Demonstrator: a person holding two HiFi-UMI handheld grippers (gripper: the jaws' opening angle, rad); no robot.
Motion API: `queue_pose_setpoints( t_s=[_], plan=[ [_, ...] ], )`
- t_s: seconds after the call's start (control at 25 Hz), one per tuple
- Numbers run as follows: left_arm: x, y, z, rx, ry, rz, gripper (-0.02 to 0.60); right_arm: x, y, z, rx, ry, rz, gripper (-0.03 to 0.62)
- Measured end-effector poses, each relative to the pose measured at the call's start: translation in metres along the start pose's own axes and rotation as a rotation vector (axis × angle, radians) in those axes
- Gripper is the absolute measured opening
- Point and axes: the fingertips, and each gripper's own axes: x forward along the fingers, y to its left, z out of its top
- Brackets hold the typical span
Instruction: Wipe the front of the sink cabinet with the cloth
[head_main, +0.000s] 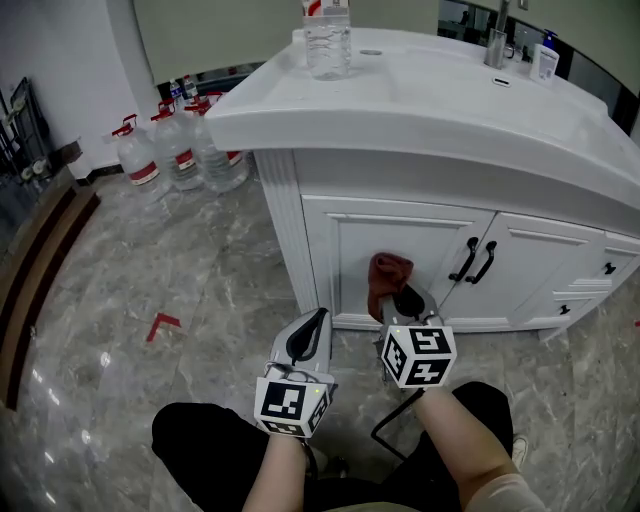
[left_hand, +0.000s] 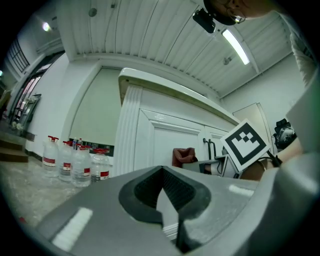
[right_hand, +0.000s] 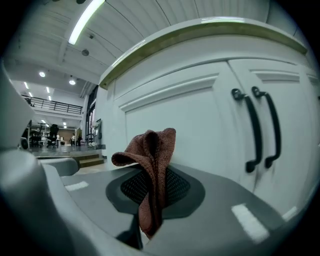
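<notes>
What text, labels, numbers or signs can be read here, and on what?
No words read legibly.
Water jugs: red labels, too small.
Countertop bottle: label cut off, unreadable.
Marker cubes: black square patterns, no letters.
Red floor mark: an angle, no text.

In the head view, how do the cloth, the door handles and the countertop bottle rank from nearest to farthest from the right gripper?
1. Cloth, clamped by the right gripper.
2. Door handles, slightly right.
3. Bottle, up on the countertop.
</notes>
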Motion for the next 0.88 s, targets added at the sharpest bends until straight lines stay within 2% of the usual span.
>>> queue_pose_setpoints(
  t_s=[0.2,0.4,0.56,0.72,0.88],
  plan=[
    [-0.016,0.044,-0.008,-0.006,0.022,0.091,0.001,0.034,0.062,-0.026,-0.018,0.038,0.115,0.078],
    [-0.024,0.071,-0.021,-0.035,0.03,0.135,0.001,0.057,0.093,-0.048,-0.002,0.065,0.157,0.08],
    [-0.017,0.078,-0.031,-0.08,0.021,0.144,0.001,0.066,0.092,-0.055,0.007,0.072,0.154,0.08],
    [-0.006,0.062,-0.043,-0.116,0.041,0.1,0.001,0.056,0.078,-0.058,-0.008,0.079,0.135,0.08],
    [0.008,0.044,-0.047,-0.12,0.041,0.057,0.001,0.048,0.051,-0.06,-0.009,0.08,0.086,0.08]
  ],
)
